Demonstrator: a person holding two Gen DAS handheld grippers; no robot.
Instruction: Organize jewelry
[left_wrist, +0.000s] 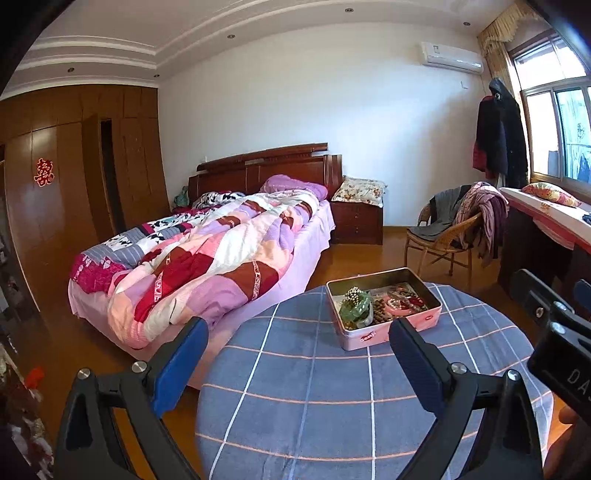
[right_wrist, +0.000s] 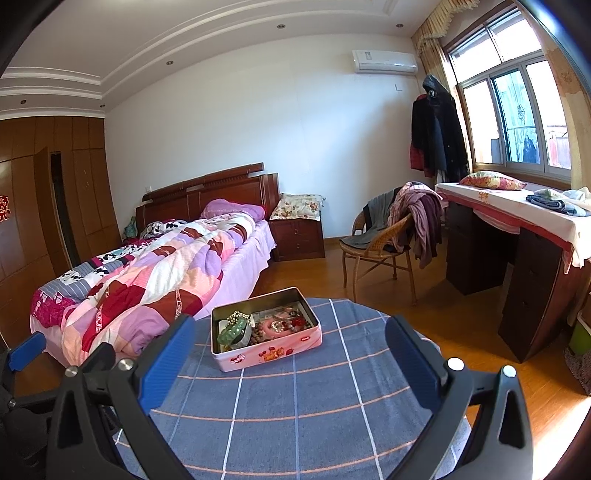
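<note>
The tin (left_wrist: 384, 308) of jewelry sits on the desk (left_wrist: 295, 387) beyond both grippers' wide-spread, empty fingers (left_wrist: 181, 363) (left (left_wrist: 297, 360), right (right_wrist: 290, 356)).

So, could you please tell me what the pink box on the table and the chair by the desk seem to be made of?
The pink box looks like printed tin: its bare inner walls have a dull metallic sheen and the rim is thin. The chair appears to be woven rattan or wicker, judging by its tan lattice back and slender bent legs.
</note>
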